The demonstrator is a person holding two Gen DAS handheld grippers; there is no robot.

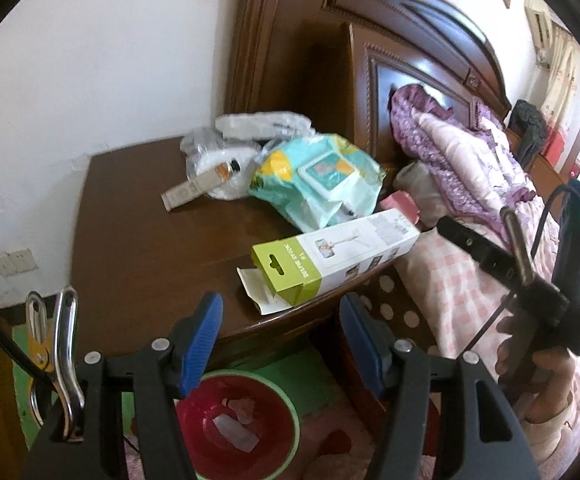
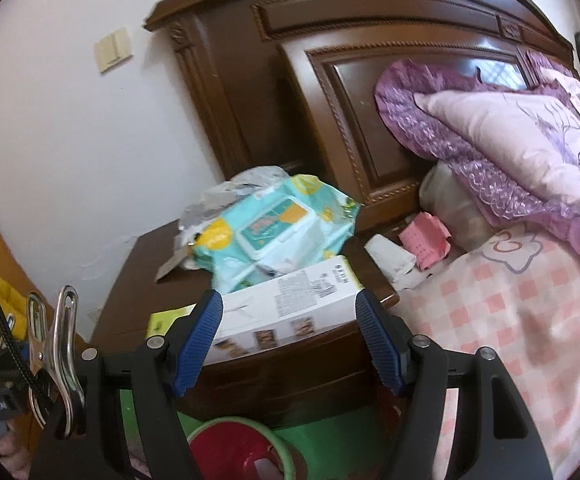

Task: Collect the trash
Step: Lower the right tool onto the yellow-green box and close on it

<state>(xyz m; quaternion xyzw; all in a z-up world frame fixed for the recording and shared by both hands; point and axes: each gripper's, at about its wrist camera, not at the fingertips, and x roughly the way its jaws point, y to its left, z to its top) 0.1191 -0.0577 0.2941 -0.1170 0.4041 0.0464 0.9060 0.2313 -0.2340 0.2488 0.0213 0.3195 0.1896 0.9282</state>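
Observation:
A white and green carton (image 1: 329, 260) lies on the dark wooden nightstand (image 1: 138, 248), its flap open over the front edge. Behind it are a teal wipes pack (image 1: 317, 172) and a clear plastic bag (image 1: 218, 160) with a small box. My left gripper (image 1: 280, 308) is open with nothing between its blue pads, low in front of the nightstand. My right gripper (image 2: 290, 304) is also open, and the carton (image 2: 290, 308) shows just beyond its tips, untouched. A crumpled white paper (image 2: 389, 256) and a pink wrapper (image 2: 425, 240) lie by the bed.
A red bin with a green rim (image 1: 238, 428) stands on the floor below the nightstand and holds a few scraps. The bed with its pink checked sheet (image 2: 509, 320) and purple quilt (image 2: 509, 128) fills the right. A person's hand (image 1: 537, 380) holds the right tool.

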